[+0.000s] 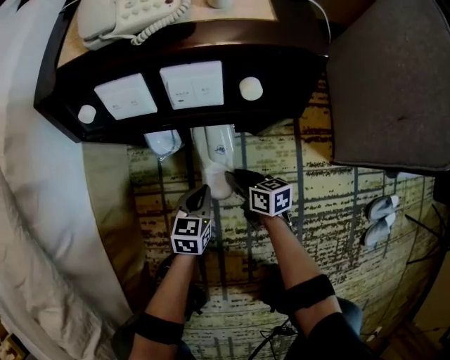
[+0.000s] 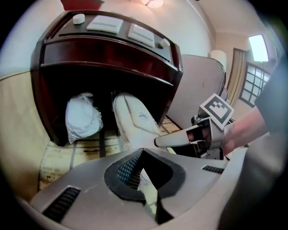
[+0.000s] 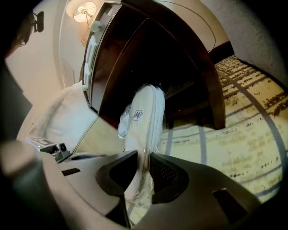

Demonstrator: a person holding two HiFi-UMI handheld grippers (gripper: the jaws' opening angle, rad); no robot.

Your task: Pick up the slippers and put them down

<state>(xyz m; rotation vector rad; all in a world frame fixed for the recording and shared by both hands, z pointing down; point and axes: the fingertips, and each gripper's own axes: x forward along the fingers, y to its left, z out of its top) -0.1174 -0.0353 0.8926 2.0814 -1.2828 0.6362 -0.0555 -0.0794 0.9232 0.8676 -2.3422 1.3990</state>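
A pack of white slippers (image 1: 214, 151) in clear plastic sticks out from under the dark nightstand (image 1: 281, 77), its near end lifted off the carpet. My right gripper (image 1: 232, 176) is shut on that near end; in the right gripper view the pack (image 3: 146, 112) runs up from between the pads of the right gripper (image 3: 143, 155). My left gripper (image 1: 200, 191) sits just left of it, shut, with a pale strip of the pack's wrapper pinched in the left gripper (image 2: 143, 152). In the left gripper view the pack (image 2: 135, 121) lies ahead, with the right gripper's finger (image 2: 177, 138) on it.
A second wrapped white bundle (image 1: 163, 143) lies under the nightstand to the left. Another pair of slippers (image 1: 380, 218) rests on the patterned carpet at the right. The bed (image 1: 42, 211) borders the left side, and a grey chair (image 1: 394, 84) stands at the upper right. A telephone (image 1: 126, 17) is on the nightstand.
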